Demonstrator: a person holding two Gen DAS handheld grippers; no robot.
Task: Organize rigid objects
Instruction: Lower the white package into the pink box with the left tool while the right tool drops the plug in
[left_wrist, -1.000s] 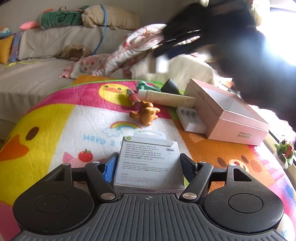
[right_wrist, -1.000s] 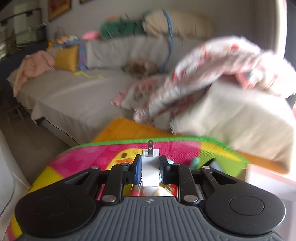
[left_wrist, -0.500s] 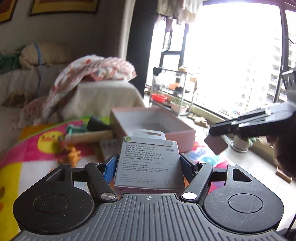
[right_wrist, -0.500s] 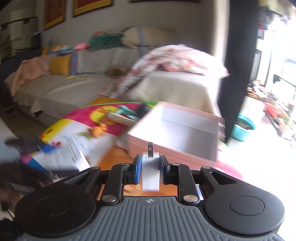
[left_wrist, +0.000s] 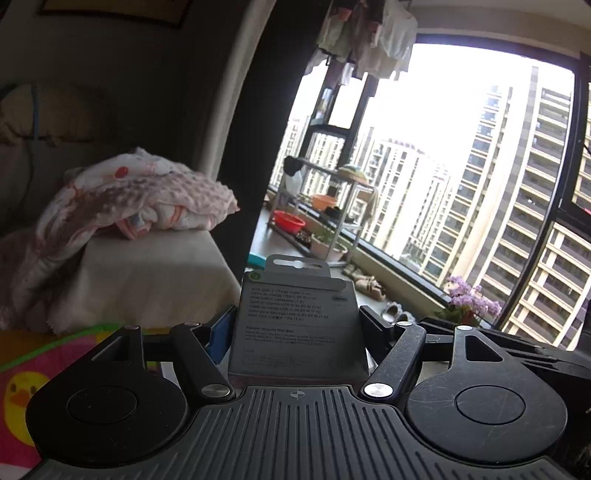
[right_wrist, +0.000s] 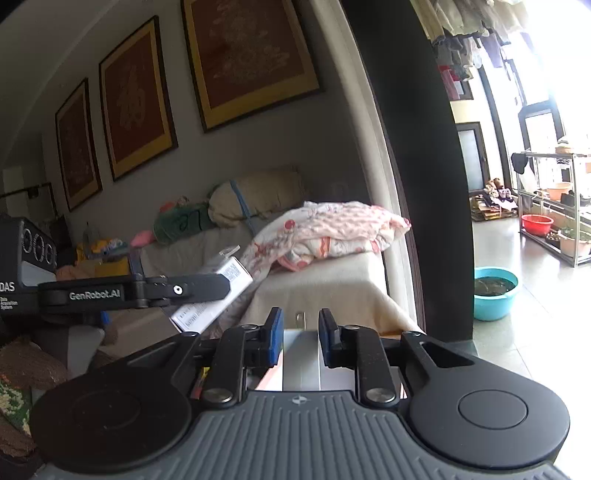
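Note:
My left gripper (left_wrist: 297, 325) is shut on a white USB-C cable box (left_wrist: 297, 328), held upright with its printed back toward the camera, raised high and facing the window. The same left gripper (right_wrist: 218, 286) and its box (right_wrist: 218, 295) show at the left of the right wrist view, tilted. My right gripper (right_wrist: 301, 334) is shut on a small white power plug (right_wrist: 301, 354), whose metal prong sticks up between the blue pads. The pink box and the other table objects are out of view.
A corner of the colourful duck mat (left_wrist: 22, 369) shows at lower left. A cream sofa arm (left_wrist: 147, 280) with a floral blanket (left_wrist: 140, 199) stands behind. A balcony rack (left_wrist: 325, 206) with basins, a teal basin (right_wrist: 495, 291) and a large window lie to the right.
Both grippers have lifted and swung up away from the mat and the pink box, which dropped out of view. Each still holds its object.

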